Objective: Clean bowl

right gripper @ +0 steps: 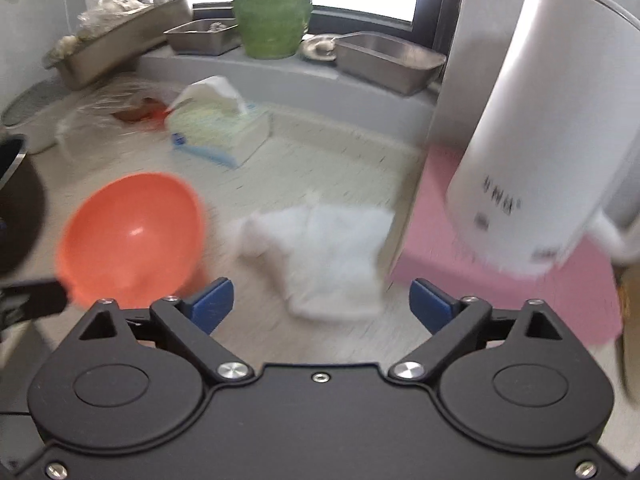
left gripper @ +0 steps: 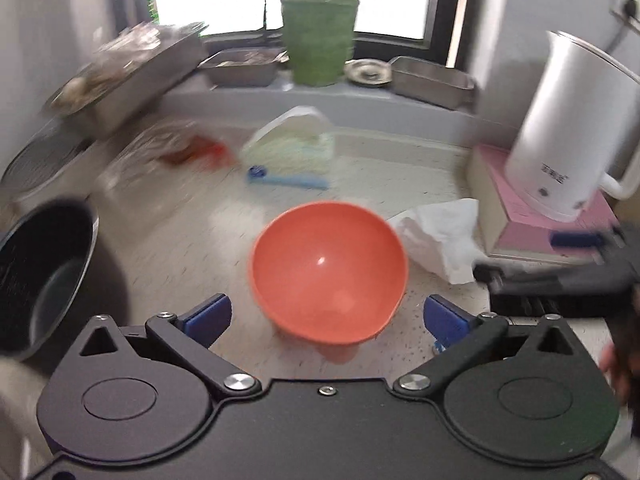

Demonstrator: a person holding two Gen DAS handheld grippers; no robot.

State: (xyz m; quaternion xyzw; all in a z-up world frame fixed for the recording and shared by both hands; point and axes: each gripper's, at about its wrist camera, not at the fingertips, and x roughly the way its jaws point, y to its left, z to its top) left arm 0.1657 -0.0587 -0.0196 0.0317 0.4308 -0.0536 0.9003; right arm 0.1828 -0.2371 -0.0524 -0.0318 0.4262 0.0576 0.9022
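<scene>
An orange bowl [left gripper: 328, 272] stands upright on the speckled counter, its inside bare and glossy. My left gripper [left gripper: 327, 318] hangs above its near rim, open wide, blue pads apart on either side without touching it. Beside the bowl on the right lies a crumpled white tissue [left gripper: 436, 240]. In the right wrist view that tissue [right gripper: 320, 256] lies loose on the counter just ahead of my right gripper [right gripper: 322, 300], which is open with nothing between its fingers. The bowl [right gripper: 132, 236] sits to its left. The right gripper's dark body enters the left wrist view at the right edge.
A white kettle [left gripper: 568, 128] stands on a pink box [right gripper: 500, 280] at the right. A tissue pack [right gripper: 218, 128] and a blue clip [left gripper: 288, 178] lie behind the bowl. A dark pot [left gripper: 44, 280] sits left. A green vase [left gripper: 318, 36] and steel trays [right gripper: 388, 60] line the windowsill.
</scene>
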